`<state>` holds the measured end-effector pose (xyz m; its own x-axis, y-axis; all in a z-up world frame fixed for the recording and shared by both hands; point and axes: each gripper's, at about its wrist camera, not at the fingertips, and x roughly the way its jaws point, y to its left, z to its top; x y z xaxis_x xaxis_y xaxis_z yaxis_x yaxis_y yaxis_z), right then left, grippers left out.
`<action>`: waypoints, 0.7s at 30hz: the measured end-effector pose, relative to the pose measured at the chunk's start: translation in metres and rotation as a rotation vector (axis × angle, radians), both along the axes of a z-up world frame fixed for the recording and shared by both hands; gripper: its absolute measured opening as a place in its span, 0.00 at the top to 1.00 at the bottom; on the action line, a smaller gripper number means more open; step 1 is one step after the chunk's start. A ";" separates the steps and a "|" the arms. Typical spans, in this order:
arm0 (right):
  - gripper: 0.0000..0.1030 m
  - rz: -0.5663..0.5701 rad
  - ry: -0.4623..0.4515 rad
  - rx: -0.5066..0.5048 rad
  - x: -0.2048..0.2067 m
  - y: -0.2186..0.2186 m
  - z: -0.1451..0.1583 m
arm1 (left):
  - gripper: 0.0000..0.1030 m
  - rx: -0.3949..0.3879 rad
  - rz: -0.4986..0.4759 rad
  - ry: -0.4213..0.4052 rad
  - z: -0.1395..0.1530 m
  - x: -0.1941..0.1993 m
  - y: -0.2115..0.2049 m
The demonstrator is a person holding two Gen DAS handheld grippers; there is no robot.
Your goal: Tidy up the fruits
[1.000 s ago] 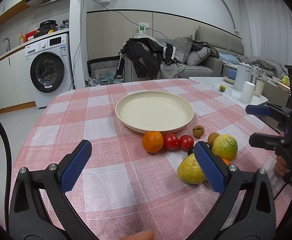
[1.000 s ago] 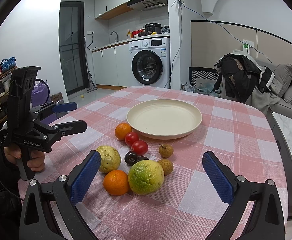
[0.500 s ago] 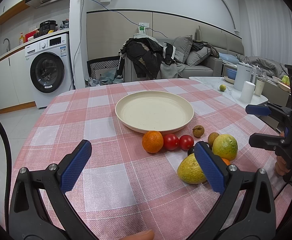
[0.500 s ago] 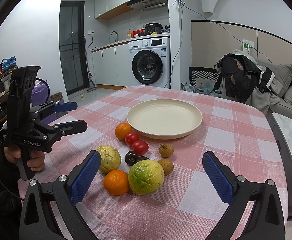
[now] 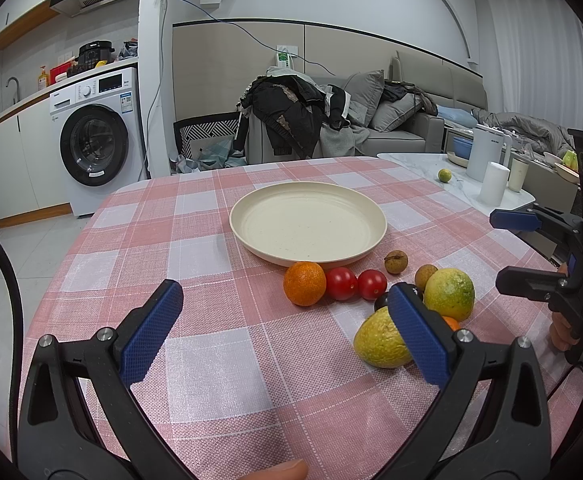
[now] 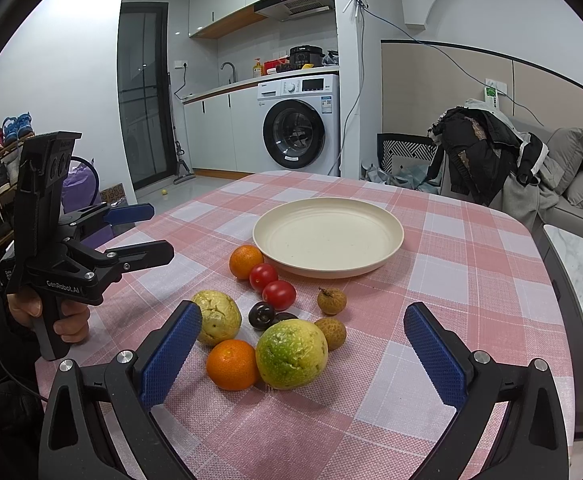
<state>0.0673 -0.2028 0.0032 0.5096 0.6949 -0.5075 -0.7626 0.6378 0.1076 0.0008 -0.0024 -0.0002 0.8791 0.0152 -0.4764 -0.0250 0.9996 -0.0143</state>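
An empty cream plate (image 5: 375, 216) (image 6: 395, 236) sits mid-table on the pink checked cloth. In front of it lie an orange (image 5: 304, 283) (image 6: 246, 261), two tomatoes (image 5: 355, 283) (image 6: 271, 285), two brown longans (image 6: 331, 316), dark plums (image 6: 262, 315), a yellow wrinkled fruit (image 5: 376, 342) (image 6: 217, 317), a green-yellow citrus (image 5: 450, 294) (image 6: 291, 353) and a second orange (image 6: 232, 364). My left gripper (image 5: 287, 322) hangs open above the cloth, left of the fruit. My right gripper (image 6: 301, 354) stands open, with the citrus and second orange in front of its gap.
A washing machine (image 5: 97, 142) and kitchen counter stand beyond the table's far left. A sofa piled with clothes (image 5: 291, 120) is behind. A side table (image 5: 463, 184) with a kettle, cups and a lime stands on the right.
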 end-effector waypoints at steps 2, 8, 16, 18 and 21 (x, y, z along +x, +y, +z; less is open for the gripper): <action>0.00 0.000 0.001 -0.001 0.000 0.001 0.000 | 0.01 0.000 0.000 0.000 0.000 0.000 0.000; 0.00 0.000 0.001 -0.002 0.000 0.001 -0.001 | 0.01 0.000 0.000 0.000 0.000 0.000 0.000; 0.00 -0.001 0.001 -0.003 0.000 0.001 -0.001 | 0.01 0.001 0.000 0.000 0.000 0.000 0.000; 0.00 -0.003 0.001 -0.003 0.000 0.000 -0.002 | 0.01 0.002 0.000 0.000 0.000 0.000 0.000; 0.00 -0.007 0.005 -0.006 0.001 -0.001 -0.004 | 0.01 0.002 0.000 0.001 0.000 0.000 -0.001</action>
